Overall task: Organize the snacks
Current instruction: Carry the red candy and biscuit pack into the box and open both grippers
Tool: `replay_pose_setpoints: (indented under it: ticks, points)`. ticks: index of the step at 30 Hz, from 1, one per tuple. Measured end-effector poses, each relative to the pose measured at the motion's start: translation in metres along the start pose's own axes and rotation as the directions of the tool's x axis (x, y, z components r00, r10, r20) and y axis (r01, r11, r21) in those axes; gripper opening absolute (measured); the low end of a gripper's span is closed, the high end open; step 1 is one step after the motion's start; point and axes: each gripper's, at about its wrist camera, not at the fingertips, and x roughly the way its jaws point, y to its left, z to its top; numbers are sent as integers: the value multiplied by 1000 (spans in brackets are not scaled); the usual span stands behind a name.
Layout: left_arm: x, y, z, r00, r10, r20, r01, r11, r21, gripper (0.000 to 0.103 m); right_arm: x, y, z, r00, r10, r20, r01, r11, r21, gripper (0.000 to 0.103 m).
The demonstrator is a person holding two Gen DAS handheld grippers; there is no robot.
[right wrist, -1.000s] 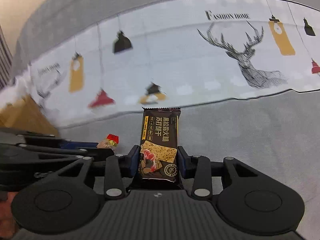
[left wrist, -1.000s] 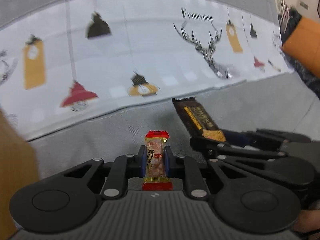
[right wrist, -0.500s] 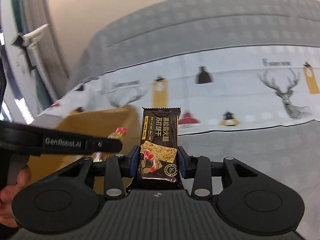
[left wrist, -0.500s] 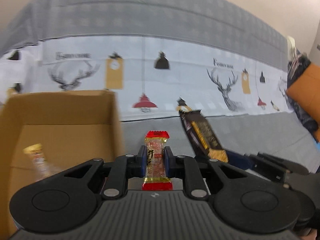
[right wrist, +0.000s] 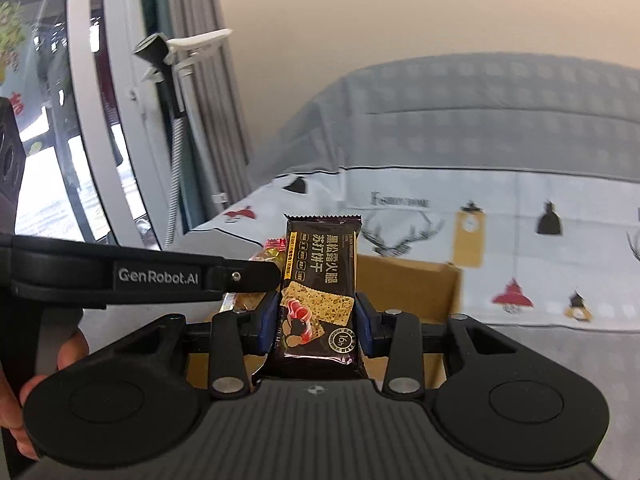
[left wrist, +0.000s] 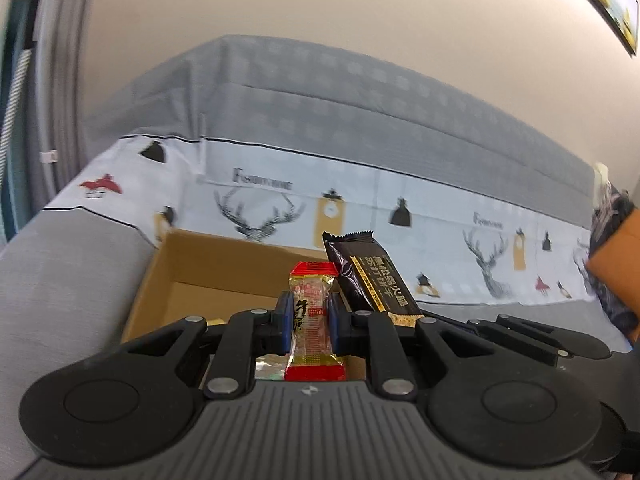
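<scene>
right gripper clamps cracker pack, long axis upright, "16h" badge low, over the box. left gripper pinches candy, upright, over box; its arm reads "genrobot.ai".

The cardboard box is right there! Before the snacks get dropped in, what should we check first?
1. Left gripper shut on the red candy: ok.
2. Right gripper shut on the dark cracker packet: ok.
3. Cardboard box open on top: ok.
4. Both snacks over the box opening: looks so, cannot tell exactly.
5. Room on the box floor: cannot tell, the grippers hide most of it; something shiny shows near the bottom.
6. The two grippers not bumping each other: close together, cannot tell if they touch.
</scene>
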Motion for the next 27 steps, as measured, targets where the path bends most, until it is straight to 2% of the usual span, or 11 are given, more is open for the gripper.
replay_pose_setpoints:
  ticks: [4,10,13,17,20,21,22,23,24,26,27]
  points:
    - [13,29,-6,1000,18,-12,-18,999,-27,19,25,19,1,999,-5,-40,3,999,-36,42]
    - [54,63,-32,996,23,-88,-30,997,-75,20,74,19,-26,986,-44,-161,42,999,-14,42]
    - [73,75,-48,990,38,-137,-49,996,-77,20,95,15,-44,971,-69,-227,70,998,-2,42]
    - [98,88,-72,971,68,-227,-91,991,-93,20,120,7,-68,941,-95,-326,110,994,28,42]
    - [102,100,-80,967,70,-244,-104,986,-130,20,130,3,-79,922,-95,-376,129,989,66,43]
    - [101,102,-80,967,76,-242,-111,985,-134,23,129,4,-79,924,-98,-370,129,990,59,44]
    - [99,104,-79,967,75,-244,-112,984,-141,34,128,6,-77,927,-102,-362,128,991,47,56]
    - [98,105,-78,967,72,-246,-111,983,-149,55,127,8,-75,926,-110,-361,133,990,39,64]
    - [95,105,-75,968,60,-242,-101,982,-160,58,126,10,-74,926,-113,-360,136,990,38,71]
    - [85,99,-69,972,67,-227,-102,984,-147,72,124,10,-70,927,-104,-360,128,991,45,71]
    - [77,93,-65,974,87,-211,-114,986,-122,75,121,11,-69,927,-103,-360,127,991,43,71]
